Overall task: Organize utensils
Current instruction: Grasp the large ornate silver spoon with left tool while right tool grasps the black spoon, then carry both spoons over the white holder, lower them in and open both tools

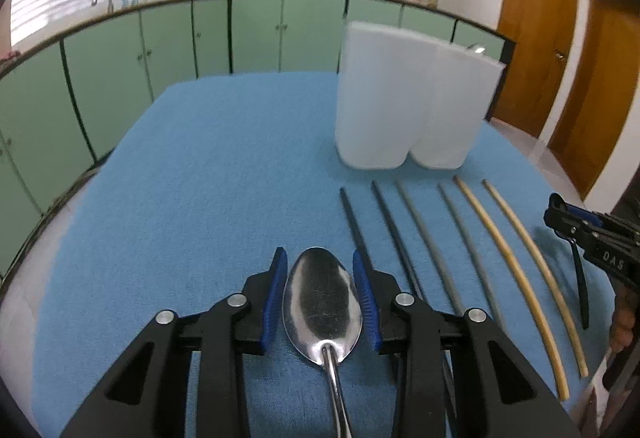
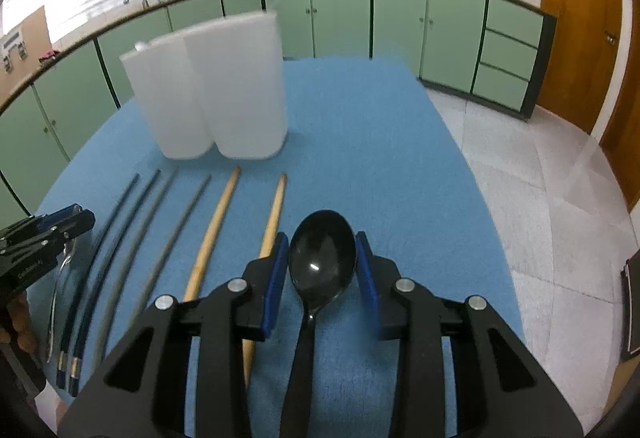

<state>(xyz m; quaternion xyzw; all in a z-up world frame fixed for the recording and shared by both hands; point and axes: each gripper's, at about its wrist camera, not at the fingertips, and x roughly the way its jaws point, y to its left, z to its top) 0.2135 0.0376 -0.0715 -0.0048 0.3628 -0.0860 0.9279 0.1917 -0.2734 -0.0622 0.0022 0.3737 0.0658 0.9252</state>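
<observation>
metal spoon (image 1: pixel 322 302): on the blue cloth surface (image 1: pixel 208 174), bowl between the left tongs (image 1: pixel 322 290), spread wide, not gripping; polished, stiff, likely slippery, take the handle.
black spoon (image 2: pixel 322 258): bowl between the wide right tongs (image 2: pixel 322 270); glossy plastic, probably light.
chopsticks (image 1: pixel 460 258): six, thin, rigid, likely to roll.
white holder (image 1: pixel 408 106): upright, two compartments.

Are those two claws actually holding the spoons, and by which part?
Neither. The left gripper straddles the metal spoon bowl, the right gripper the black spoon bowl; jaws open, gaps showing.
</observation>
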